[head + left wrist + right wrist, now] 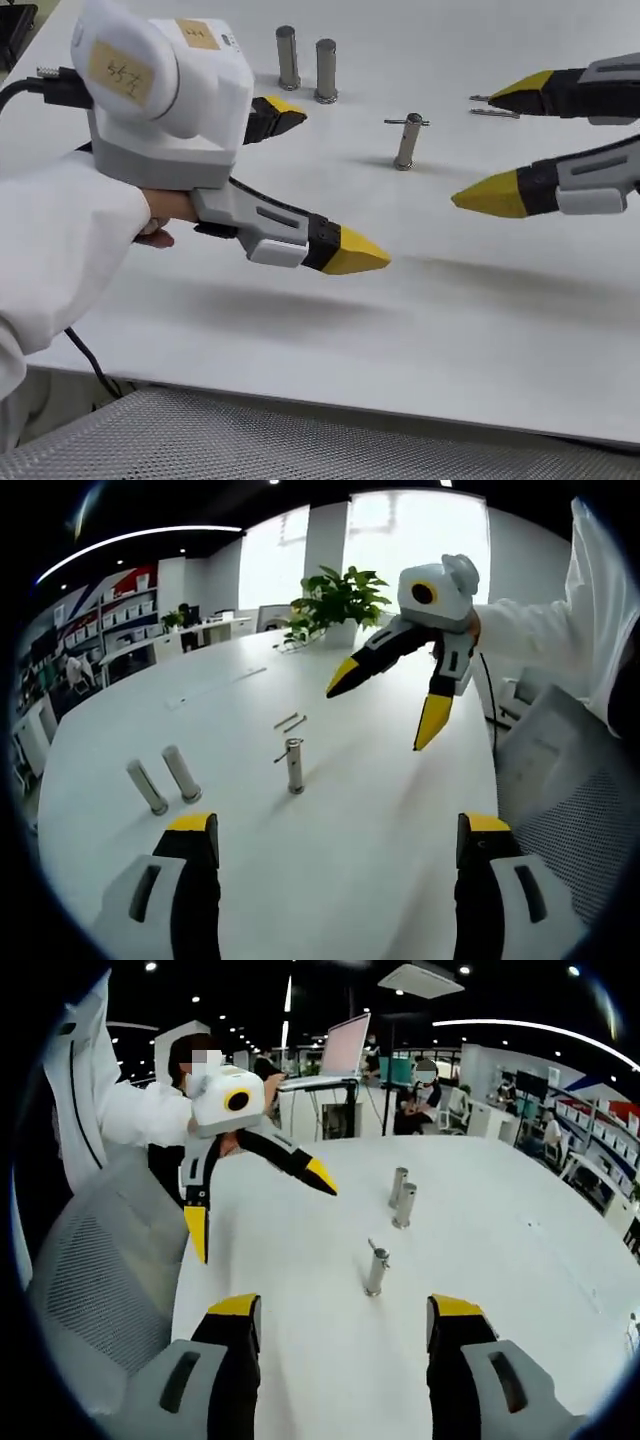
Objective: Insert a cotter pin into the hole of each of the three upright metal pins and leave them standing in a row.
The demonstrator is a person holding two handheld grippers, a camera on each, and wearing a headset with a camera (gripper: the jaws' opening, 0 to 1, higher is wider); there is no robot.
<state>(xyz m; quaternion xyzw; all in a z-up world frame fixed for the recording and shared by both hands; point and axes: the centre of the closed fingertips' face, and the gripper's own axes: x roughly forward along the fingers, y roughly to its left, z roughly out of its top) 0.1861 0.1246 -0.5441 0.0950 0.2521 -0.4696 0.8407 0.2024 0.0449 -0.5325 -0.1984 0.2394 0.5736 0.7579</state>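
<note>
Poking from behind the right gripper (472,148), loose cotter pins (495,112) lie half-hidden.

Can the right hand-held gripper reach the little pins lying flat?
Probably yes: the right hand-held gripper is open, and the loose cotter pins seem to lie right by it with nothing between.

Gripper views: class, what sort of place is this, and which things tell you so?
Probably an open-plan office or lab workspace: a long white table, a mesh office chair, a monitor on a desk behind, and a potted plant.
</note>
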